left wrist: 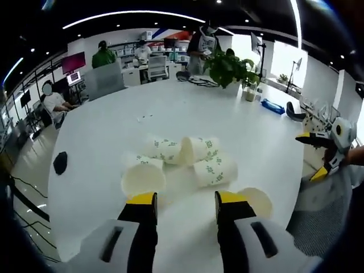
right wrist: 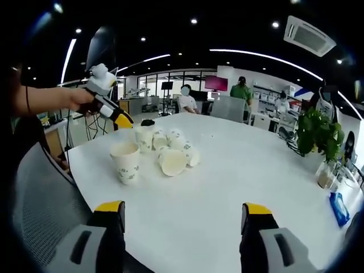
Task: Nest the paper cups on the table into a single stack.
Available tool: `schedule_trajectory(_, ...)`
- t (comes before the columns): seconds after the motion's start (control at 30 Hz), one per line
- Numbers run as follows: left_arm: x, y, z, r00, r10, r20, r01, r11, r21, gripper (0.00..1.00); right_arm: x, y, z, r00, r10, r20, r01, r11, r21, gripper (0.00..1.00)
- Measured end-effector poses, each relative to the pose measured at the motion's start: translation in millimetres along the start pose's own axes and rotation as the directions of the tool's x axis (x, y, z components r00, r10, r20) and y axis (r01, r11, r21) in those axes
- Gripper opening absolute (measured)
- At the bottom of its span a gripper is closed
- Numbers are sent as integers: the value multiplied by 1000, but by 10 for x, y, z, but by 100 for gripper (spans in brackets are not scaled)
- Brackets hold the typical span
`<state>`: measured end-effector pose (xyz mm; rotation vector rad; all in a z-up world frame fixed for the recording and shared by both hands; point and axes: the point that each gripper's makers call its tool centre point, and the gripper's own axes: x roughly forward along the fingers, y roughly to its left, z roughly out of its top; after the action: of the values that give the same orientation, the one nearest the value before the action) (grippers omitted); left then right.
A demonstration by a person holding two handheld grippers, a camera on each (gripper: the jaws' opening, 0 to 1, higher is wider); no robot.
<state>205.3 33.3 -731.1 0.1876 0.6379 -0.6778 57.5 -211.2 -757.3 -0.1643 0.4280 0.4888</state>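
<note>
Open-plan office, ceiling strip lights, several people at desks in the background; the work surface is a large white round table (left wrist: 114, 131) with a potted plant (left wrist: 230, 67) at its far side and a grey mesh chair (right wrist: 40, 199) at the near edge. The paper cups (left wrist: 187, 156) lie clustered near the table's near edge. Count from the left gripper view: five, namely one upright cup (left wrist: 143, 176), three on their sides beyond it, and one cup (left wrist: 257, 200) apart, just right of the jaws. The right gripper view agrees only roughly; its cluster is too crowded to count firmly. Left gripper (left wrist: 186, 200): jaws apart, empty, above the table just short of the cups. Right gripper (right wrist: 185, 211): jaws wide, empty, well back from the cluster. Judgement: nesting has not begun; no cup sits inside another. The next move calls for one gripper to close on a rim while the other steadies the receiving cup.
</note>
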Motion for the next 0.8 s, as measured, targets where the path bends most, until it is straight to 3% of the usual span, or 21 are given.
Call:
schedule_trajectory(0.23,1,253,55,999,44,1,-44,999,0,42,-9,-6,71,999,-1,42,1,1000,18,91)
schedule_trajectory(0.57,113,649,30,997,80,-2,-80,996,-49,42,1,9,44,1000,4,25,-5,1000,12,91)
schedule_trajectory(0.8,164,732,-3,995,92,-22,-94,994,-55,42,6,8,20,1000,5,13,-5,1000,6,90)
